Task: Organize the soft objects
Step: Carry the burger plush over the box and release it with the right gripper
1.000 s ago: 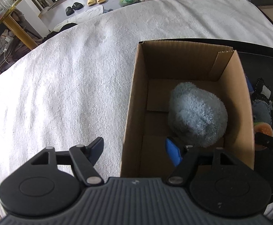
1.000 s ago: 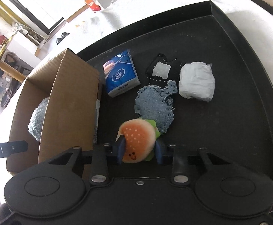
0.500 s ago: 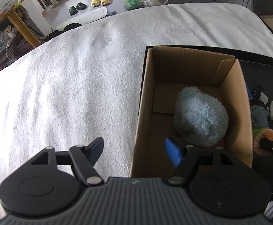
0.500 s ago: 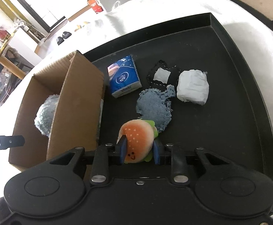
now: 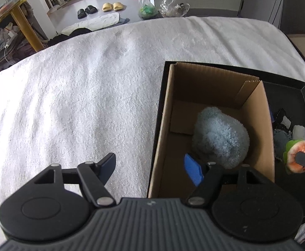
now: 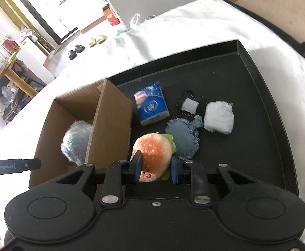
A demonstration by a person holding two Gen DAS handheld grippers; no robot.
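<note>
One plush in the jaws, box lying to its left

Right gripper is clamping the burger plush between its blue fingers — squeezing the bun sides, face end toward the camera, raised off the tray as far as I can judge. The move ahead is turning on this: the box is sitting just left of the plush, its tall right wall standing between them, so the plush is needing to go up and over leftward. The box's long axis is running away from the camera.

Left gripper is hanging spread wide and empty, straddling the box's left wall — one finger over the towel, the other inside near the fluffy ball. The right one is nearer the plush, obviously.

Materials: box is corrugated cardboard, open-topped; ball is shaggy grey-blue pile, rounded; plush is soft, orange with green trim. Remaining on the tray: glossy blue tissue pack, flat fuzzy blue-grey patch, white folded cloth, small black-edged white piece.
</note>
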